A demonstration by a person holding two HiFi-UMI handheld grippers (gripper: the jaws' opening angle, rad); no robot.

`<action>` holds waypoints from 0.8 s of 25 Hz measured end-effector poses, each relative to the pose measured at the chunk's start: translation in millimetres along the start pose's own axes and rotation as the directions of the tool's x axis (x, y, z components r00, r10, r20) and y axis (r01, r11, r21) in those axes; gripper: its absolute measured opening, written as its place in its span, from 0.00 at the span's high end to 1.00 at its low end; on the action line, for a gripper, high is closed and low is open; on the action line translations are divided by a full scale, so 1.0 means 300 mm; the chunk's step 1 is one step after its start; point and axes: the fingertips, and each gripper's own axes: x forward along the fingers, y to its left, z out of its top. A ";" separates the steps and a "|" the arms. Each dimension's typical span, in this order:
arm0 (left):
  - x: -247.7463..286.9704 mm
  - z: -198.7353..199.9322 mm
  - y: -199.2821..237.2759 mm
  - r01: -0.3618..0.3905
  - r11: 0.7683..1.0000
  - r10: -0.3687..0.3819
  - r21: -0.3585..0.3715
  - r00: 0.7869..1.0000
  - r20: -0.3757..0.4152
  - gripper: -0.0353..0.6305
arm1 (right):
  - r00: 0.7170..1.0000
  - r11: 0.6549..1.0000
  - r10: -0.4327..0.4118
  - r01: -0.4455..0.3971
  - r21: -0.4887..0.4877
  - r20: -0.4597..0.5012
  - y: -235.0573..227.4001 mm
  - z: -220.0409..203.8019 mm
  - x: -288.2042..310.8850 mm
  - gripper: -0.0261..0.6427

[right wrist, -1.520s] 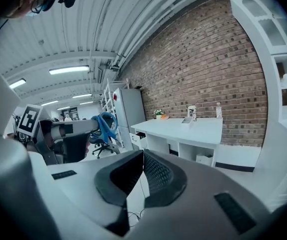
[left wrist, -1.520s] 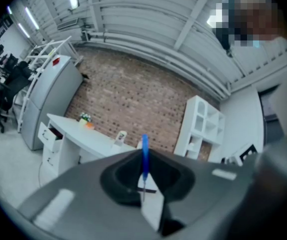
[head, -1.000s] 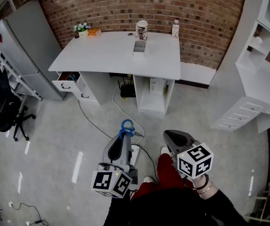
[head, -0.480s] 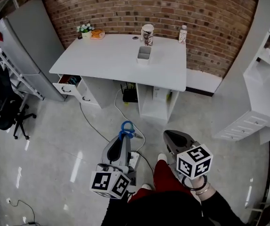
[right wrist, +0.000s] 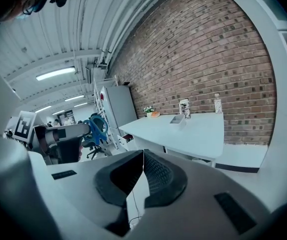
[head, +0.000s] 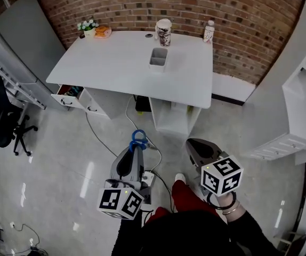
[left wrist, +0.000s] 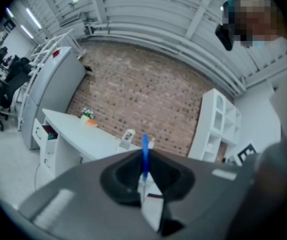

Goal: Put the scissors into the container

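Note:
Blue-handled scissors [head: 137,138] stick out of my left gripper [head: 134,149], which is shut on them, handles forward. In the left gripper view the blue handle [left wrist: 145,153] stands upright between the closed jaws of the left gripper [left wrist: 143,176]. My right gripper [head: 193,143] is shut with nothing in it; its jaws meet in the right gripper view [right wrist: 143,154]. The container [head: 158,57], a small white rectangular tub, sits on the white table [head: 110,68] well ahead of both grippers, and also shows as a container [left wrist: 125,143] and container [right wrist: 176,119] in the gripper views.
A patterned cup [head: 163,32], a bottle [head: 209,31], a flower pot [head: 87,26] and an orange item [head: 103,32] stand along the table's back edge. A drawer [head: 67,92] hangs open at left. A cable [head: 97,135] crosses the floor. White shelving [head: 302,105] stands at right.
Both grippers have moved forward across the floor toward the table, which now looks nearer. The scissors stay in the left gripper; the right stays shut.

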 end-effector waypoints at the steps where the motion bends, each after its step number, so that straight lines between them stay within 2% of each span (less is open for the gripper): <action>1: 0.031 0.004 -0.001 -0.003 1.000 0.003 0.002 1.000 0.001 0.91 | 1.000 1.000 0.001 -0.001 0.000 0.001 -0.027 0.015 0.015 0.95; 12: 0.312 0.040 -0.035 -0.049 0.999 0.048 0.024 0.999 0.014 0.91 | 1.000 0.999 0.031 -0.031 -0.006 -0.004 -0.259 0.150 0.131 0.95; 20: 0.450 0.054 -0.080 -0.075 0.996 0.074 0.043 0.997 0.024 0.91 | 0.999 0.999 0.047 -0.047 0.000 -0.001 -0.393 0.213 0.163 0.95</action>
